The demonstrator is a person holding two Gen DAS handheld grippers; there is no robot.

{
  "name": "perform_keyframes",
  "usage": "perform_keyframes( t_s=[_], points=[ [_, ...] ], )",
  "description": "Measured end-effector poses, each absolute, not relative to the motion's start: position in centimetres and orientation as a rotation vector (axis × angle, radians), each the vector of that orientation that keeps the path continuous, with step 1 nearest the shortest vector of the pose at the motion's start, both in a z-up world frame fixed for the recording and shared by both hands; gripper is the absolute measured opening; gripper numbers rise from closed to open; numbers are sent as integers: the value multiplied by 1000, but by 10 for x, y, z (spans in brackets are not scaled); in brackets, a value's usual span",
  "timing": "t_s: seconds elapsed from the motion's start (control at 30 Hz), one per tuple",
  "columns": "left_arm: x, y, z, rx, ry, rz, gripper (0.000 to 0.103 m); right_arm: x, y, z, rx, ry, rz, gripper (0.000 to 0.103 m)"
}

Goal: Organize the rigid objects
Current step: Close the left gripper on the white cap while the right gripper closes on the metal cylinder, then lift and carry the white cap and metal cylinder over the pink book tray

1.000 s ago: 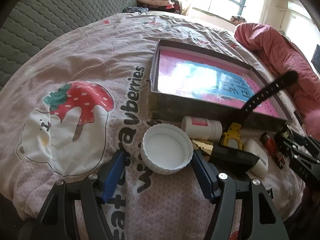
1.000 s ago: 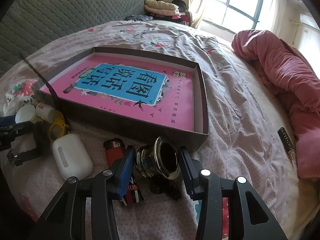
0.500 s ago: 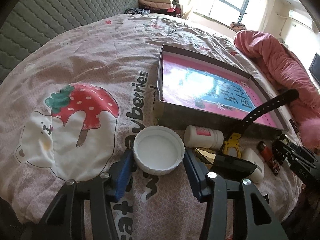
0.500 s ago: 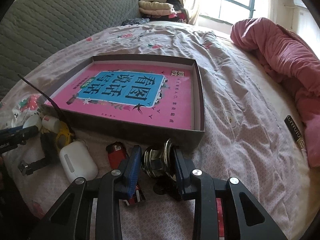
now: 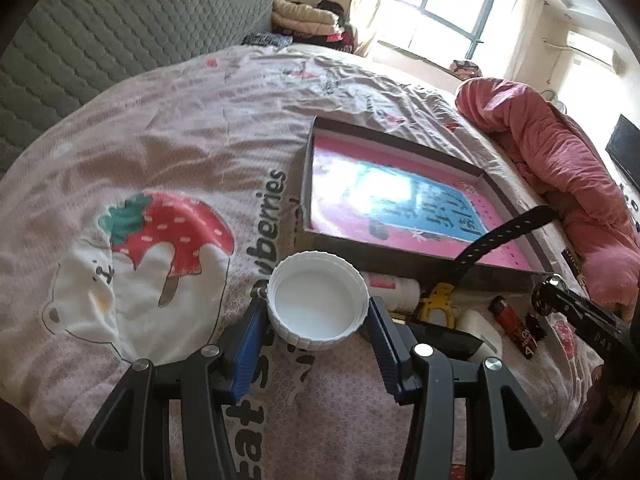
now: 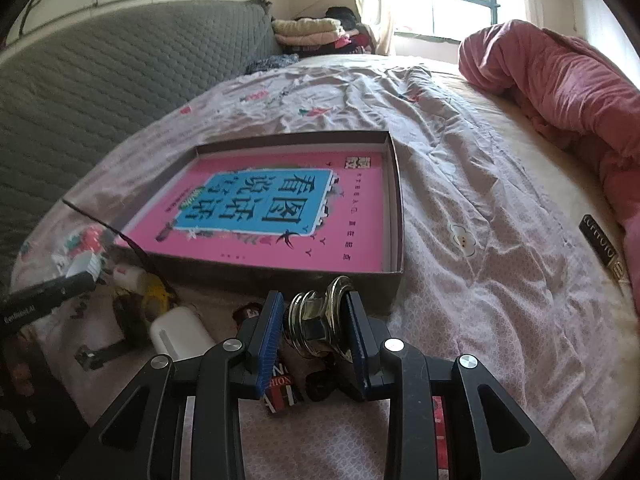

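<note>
Left wrist view shows the left tool (image 5: 318, 322) clamped on a white lid (image 5: 318, 306), the right tool (image 6: 312, 330) pinching a metal fitting (image 6: 320, 326), both seemingly bound for the box (image 6: 394, 216) at 12 o'clock.

My left claw (image 5: 318, 320) is closed on the white cap (image 5: 318, 300), its blue pads (image 5: 250, 344) pressed against the cap's ribbed sides and holding it open side up, clear of the bed (image 5: 160, 152). My right claw (image 6: 314, 328) is clamped on the metal fitting (image 6: 320, 328), both pads (image 6: 270, 344) tight against its flanks, just before the near wall of the box (image 6: 394, 216). From the left wrist I see the right claw low at the bed's right side, pointing inward.
</note>
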State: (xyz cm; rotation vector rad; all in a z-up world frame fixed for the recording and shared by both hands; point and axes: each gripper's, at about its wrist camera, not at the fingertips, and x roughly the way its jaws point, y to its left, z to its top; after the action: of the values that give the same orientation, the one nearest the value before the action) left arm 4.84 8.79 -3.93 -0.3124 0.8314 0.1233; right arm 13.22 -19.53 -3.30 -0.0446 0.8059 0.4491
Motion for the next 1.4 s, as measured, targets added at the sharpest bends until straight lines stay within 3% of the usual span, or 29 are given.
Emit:
perform_keyframes(
  t_s=[0.7,1.4],
  points=[
    [40,66,-11,-226,727,106,50,124,-206,-9,87,713,518,32],
    [92,64,-7,-237,673,120,50,144,-203,-8,102,688,502,32]
  ],
)
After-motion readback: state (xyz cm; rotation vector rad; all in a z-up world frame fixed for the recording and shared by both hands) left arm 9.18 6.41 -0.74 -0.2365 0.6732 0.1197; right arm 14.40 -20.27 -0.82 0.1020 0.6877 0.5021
